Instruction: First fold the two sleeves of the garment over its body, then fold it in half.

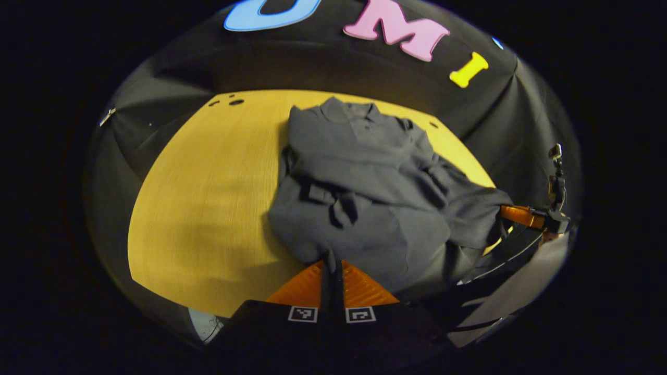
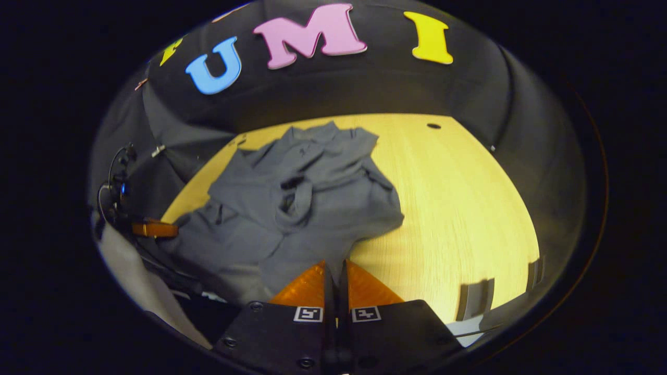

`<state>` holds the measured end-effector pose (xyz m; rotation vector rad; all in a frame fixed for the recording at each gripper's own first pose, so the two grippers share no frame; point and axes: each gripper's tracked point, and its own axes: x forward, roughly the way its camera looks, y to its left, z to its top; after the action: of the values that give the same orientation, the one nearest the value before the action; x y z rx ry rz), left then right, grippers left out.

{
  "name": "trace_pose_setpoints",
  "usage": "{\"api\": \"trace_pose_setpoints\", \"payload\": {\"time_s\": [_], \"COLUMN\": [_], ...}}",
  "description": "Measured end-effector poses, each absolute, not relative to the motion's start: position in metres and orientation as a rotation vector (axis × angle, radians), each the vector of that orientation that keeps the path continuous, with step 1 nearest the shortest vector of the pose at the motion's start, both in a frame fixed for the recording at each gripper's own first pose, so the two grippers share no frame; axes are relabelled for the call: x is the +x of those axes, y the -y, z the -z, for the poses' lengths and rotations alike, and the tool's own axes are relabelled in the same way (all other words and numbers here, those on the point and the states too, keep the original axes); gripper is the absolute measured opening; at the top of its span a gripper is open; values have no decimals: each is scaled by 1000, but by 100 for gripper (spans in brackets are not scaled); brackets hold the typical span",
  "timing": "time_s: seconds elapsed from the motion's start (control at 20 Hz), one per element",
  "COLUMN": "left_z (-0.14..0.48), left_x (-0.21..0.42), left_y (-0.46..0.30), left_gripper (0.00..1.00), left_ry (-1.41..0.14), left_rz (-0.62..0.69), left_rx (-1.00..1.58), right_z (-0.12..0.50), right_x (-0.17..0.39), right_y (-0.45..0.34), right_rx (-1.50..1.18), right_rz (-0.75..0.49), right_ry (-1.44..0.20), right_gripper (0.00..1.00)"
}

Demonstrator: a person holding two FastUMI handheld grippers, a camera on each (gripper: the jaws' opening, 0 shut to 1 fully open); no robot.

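Sleeves: both lie folded over the shirt (image 1: 359, 182) body.
Halving: yours to do yet.
Left gripper (image 1: 332, 260): pinching the hem.
Right gripper (image 2: 333, 268): closed, apparently gripping hem.

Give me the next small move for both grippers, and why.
Probably lift both grippers together and carry the hem toward the collar. The sleeves already lie across the grey shirt, and the left gripper and right gripper look shut on its near edge.
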<state>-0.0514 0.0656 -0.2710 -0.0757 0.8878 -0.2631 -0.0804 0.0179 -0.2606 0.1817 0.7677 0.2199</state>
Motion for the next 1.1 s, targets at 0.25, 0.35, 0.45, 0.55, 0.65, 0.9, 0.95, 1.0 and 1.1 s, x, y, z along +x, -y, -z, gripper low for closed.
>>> {"api": "trace_pose_setpoints", "payload": {"time_s": [0.25,0.35,0.45,0.55,0.65,0.9,0.95,1.0,1.1], "left_z": [217,202,187,175,167,156,155,156,161], "left_x": [15,38,62,82,105,150,162,172,193], "left_y": [-57,-56,-59,-60,-58,-57,-59,-63,-68], "left_gripper": [5,5,6,5,5,5,5,5,5], "left_ry": [-762,-723,-667,-620,-590,-535,-526,-521,-515], "left_rz": [247,234,232,230,222,211,206,198,178], "left_rx": [-185,-225,-241,-242,-253,-245,-239,-239,-245], "right_z": [213,205,197,192,187,192,193,196,203], "right_x": [-8,12,37,56,74,123,133,143,164], "right_y": [-28,-29,-30,-29,-26,-27,-27,-26,-22], "right_rx": [227,247,266,265,261,250,242,240,245], "right_rz": [-232,-226,-215,-203,-181,-168,-160,-153,-131], "right_ry": [-608,-570,-533,-502,-483,-476,-472,-467,-461], "right_gripper": [5,5,5,5,5,5,5,5,5]}}
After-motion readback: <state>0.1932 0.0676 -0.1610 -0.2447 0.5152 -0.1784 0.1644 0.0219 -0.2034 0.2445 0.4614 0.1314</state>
